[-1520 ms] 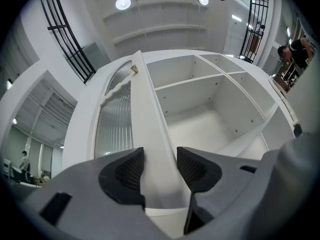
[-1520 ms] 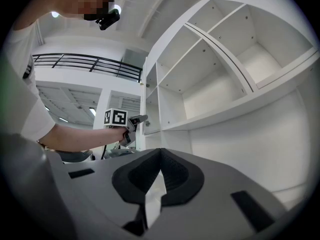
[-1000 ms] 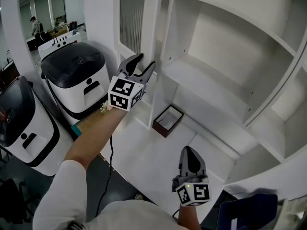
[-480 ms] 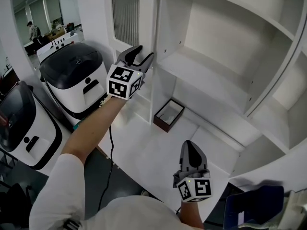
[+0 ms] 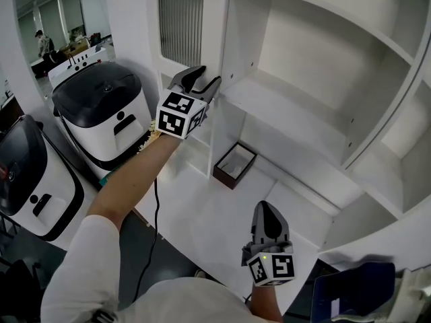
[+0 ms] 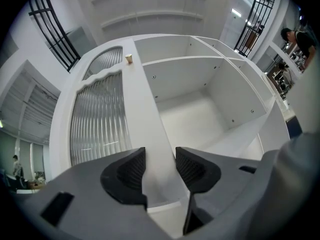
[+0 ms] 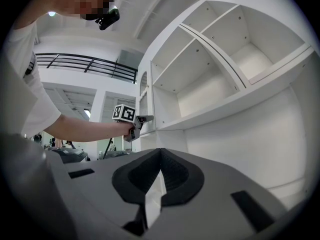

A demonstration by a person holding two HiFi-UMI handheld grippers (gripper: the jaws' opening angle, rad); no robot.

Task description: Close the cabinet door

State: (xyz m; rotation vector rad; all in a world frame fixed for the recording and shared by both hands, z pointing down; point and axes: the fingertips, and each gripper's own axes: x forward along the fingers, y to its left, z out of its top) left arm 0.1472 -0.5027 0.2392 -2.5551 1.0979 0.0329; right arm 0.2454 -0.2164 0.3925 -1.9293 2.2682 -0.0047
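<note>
A white cabinet (image 5: 316,66) of open shelves stands in a bright room. Nearest the person, the right gripper (image 5: 266,210) hangs low before the cabinet's bottom ledge, its jaws closed together on nothing. Past it, a small dark-framed box (image 5: 236,165) lies on the ledge. Further out, the left gripper (image 5: 207,78) straddles the free edge of the cabinet door (image 5: 180,25), jaws about half apart. The pads seem to press the edge from both sides. The door, with a ribbed glass panel (image 6: 97,114), stands swung open at the cabinet's left.

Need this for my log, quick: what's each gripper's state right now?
Left gripper: closed on the cabinet door, at its edge.
Right gripper: closed, empty.
</note>
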